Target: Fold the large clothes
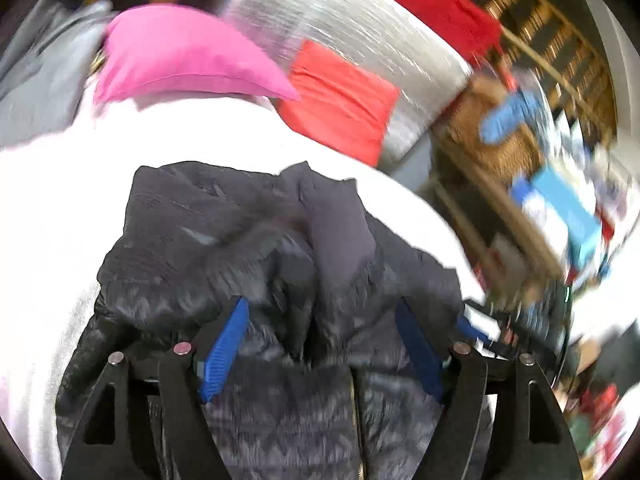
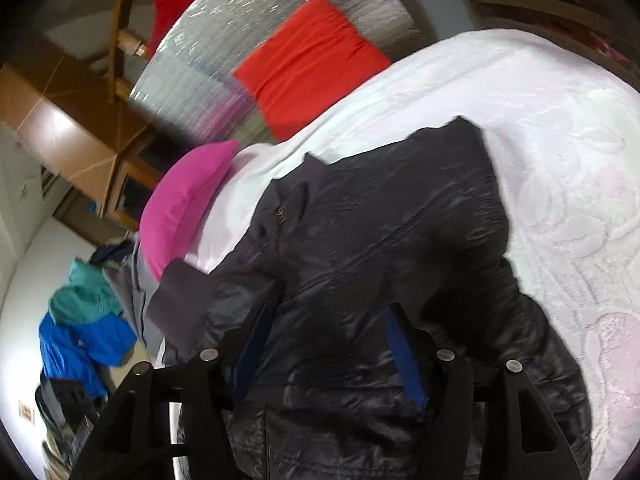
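Left wrist view, heavily blurred, shows the left tongs (image 1: 320, 344) spread wide over the dark jacket (image 1: 256, 240), blue pads apart with bunched fabric lying between them, not pinched. The jacket lies on the white bedspread (image 1: 60, 200); a pink pillow (image 1: 176, 52) sits at eleven o'clock, a red cushion (image 1: 340, 100) at one o'clock. Only here: a cluttered wooden shelf (image 1: 520, 220) at three o'clock, its box labels too smeared to read. Right wrist view shows the right tongs (image 2: 326, 340) parted likewise over the jacket, pads clear of the cloth. Only here: a blue and teal clothes heap (image 2: 80, 320) at nine o'clock.
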`<state>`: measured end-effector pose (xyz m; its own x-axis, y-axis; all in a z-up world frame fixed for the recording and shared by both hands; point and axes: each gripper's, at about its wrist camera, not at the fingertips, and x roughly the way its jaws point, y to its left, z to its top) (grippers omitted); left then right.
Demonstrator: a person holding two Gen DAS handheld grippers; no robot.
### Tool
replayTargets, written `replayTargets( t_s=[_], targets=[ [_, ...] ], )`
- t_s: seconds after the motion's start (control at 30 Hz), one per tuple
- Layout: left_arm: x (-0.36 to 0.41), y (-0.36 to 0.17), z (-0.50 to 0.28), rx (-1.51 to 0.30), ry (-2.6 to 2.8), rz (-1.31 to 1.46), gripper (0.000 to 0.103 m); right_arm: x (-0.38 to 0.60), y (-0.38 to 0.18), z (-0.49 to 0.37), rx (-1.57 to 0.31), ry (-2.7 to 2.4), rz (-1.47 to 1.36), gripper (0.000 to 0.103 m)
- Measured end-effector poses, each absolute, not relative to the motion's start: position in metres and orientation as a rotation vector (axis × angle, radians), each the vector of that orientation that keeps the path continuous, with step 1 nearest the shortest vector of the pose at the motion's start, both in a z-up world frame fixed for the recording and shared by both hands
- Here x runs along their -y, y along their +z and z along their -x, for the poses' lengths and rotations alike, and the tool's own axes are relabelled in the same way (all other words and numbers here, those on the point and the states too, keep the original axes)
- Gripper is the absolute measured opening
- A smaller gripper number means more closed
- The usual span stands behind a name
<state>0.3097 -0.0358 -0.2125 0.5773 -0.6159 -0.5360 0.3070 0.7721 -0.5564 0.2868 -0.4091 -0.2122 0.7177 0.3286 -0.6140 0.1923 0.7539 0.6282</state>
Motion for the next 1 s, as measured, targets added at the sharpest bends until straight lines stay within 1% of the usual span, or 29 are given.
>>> replayTargets(
  t_s=[0.03,0.17,0.27,0.4,0.47,0.53,0.63,0.8,1.0],
  targets=[
    [0.03,-0.216,-0.319,-0.783,-0.576,0.502,0.077,0.404,-0.213,-0.288,-0.789,0.084,-0.718,0.064],
    [0.021,-0.217,-0.343,-0.733,-0.568,0.59,0.077,0.397,-0.218,-0.292,-0.806,0.076,-0.714,0.064],
    [0.033,-0.22,-0.372,-0.773,-0.613,0.641,0.078,0.399,-0.225,-0.296,-0.815,0.062,-0.731,0.064],
    [0.047,-0.23,-0.383,-0.806,-0.639,0.69,0.079,0.403,-0.229,-0.299,-0.82,0.039,-0.731,0.064],
    [0.062,-0.229,-0.378,-0.82,-0.704,0.674,0.08,0.407,-0.232,-0.301,-0.819,0.027,-0.744,0.064],
    [0.087,-0.225,-0.369,-0.828,-0.739,0.569,0.084,0.414,-0.232,-0.301,-0.806,0.01,-0.767,0.064],
    [0.112,-0.223,-0.354,-0.839,-0.786,0.459,0.085,0.426,-0.231,-0.297,-0.781,-0.017,-0.808,0.064],
    [0.106,-0.213,-0.334,-0.867,-0.94,0.482,0.085,0.443,-0.228,-0.287,-0.748,-0.055,-0.86,0.065],
    [0.073,-0.19,-0.316,-0.795,-1.094,0.536,0.085,0.442,-0.226,-0.283,-0.748,-0.029,-0.886,0.069]
  ],
)
